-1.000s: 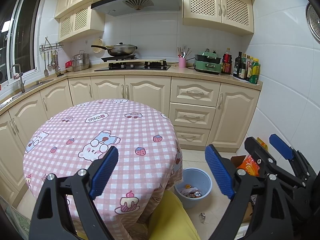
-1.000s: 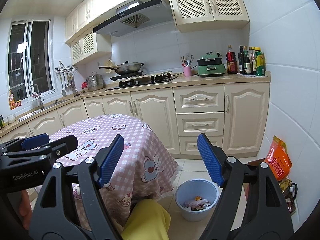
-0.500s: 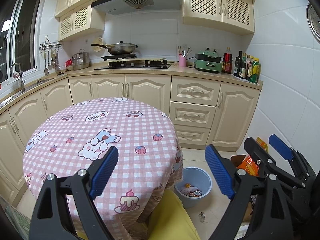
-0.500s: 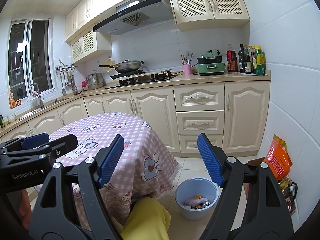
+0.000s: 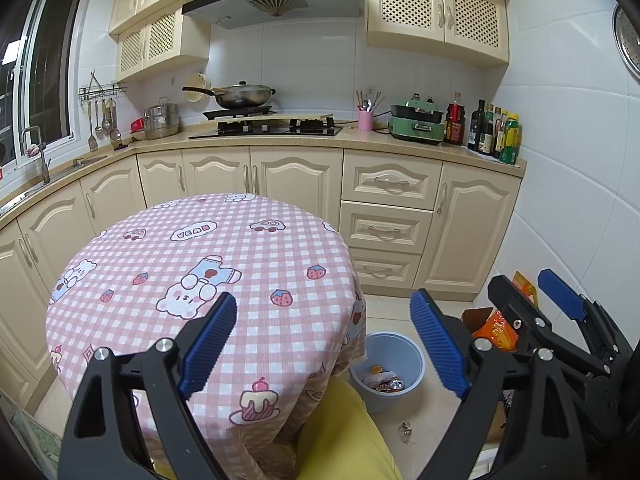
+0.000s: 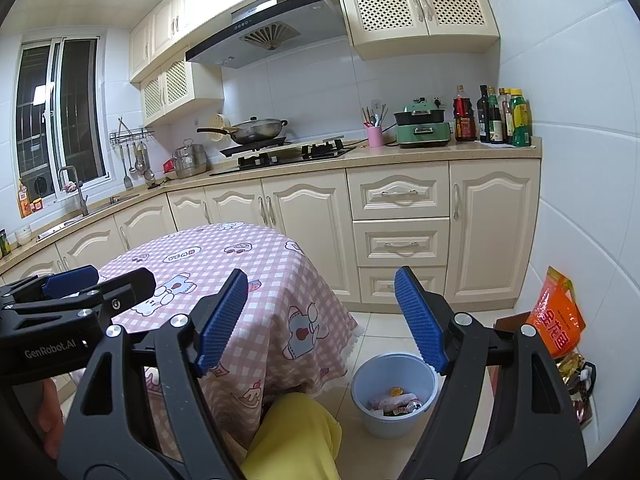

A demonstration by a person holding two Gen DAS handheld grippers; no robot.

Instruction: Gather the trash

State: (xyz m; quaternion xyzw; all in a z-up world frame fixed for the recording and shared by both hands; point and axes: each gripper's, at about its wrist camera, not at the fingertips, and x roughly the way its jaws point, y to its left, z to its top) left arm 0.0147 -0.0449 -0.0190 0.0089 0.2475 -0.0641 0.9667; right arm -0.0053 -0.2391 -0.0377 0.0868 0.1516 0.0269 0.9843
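1. While both hands hold level over the person's lap, the left claw [image 5: 322, 344] stands with its blue pads wide apart and nothing between them.
2. Just under and ahead of that claw spreads the round tabletop [image 5: 280, 240], covered in a pink checked cloth printed with bears and strawberries; its top is bare.
3. Below the left claw's right pad, on the floor, stands a pale blue bin [image 5: 416, 356] holding trash [image 5: 382, 380]: a can top, wrappers and something orange.
4. Nearer than the bin, low between the left claw's pads, a small crumpled wrapper [image 5: 405, 431] lies on the floor tiles beside the person's yellow-clad knee [image 5: 340, 432]; it looks like foil, though it is too small to be sure.
5. To the right of the left claw, the right claw [image 5: 520, 292] shows from the side, in front of an orange bag [image 5: 496, 330] and a cardboard box [image 5: 476, 316].
6. Seen from its own camera, the right claw [image 6: 320, 316] also gapes, empty, its left pad over the draped cloth edge and its right pad above the bin [image 6: 384, 412].
7. Left of it juts the left claw [image 6: 72, 280], over the tabletop.
8. Far beyond both claws runs the kitchen counter [image 6: 400, 156] with a hob, a wok and bottles.
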